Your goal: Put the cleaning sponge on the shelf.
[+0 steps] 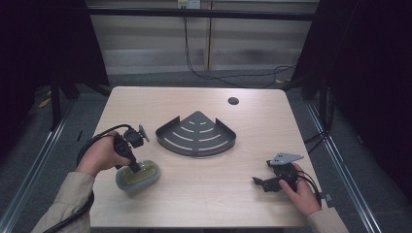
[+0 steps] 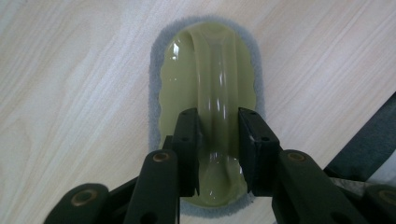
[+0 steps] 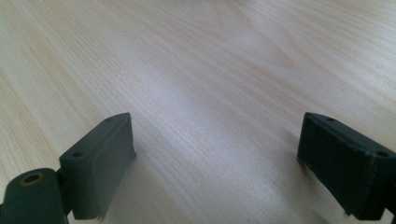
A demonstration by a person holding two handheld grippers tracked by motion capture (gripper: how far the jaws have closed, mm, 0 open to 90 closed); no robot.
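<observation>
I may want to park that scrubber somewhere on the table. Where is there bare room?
Bare wood runs along the near edge between the scrubber and the right gripper, and across the far side behind the corner rack, apart from a small hole. It is tightest between the left gripper and the rack.

No readable text anywhere

Neither the scrubber (image 2: 208,93), the corner rack (image 1: 196,133) nor the table (image 1: 194,194) carries any lettering, label, brand, number or sign that can be read.
</observation>
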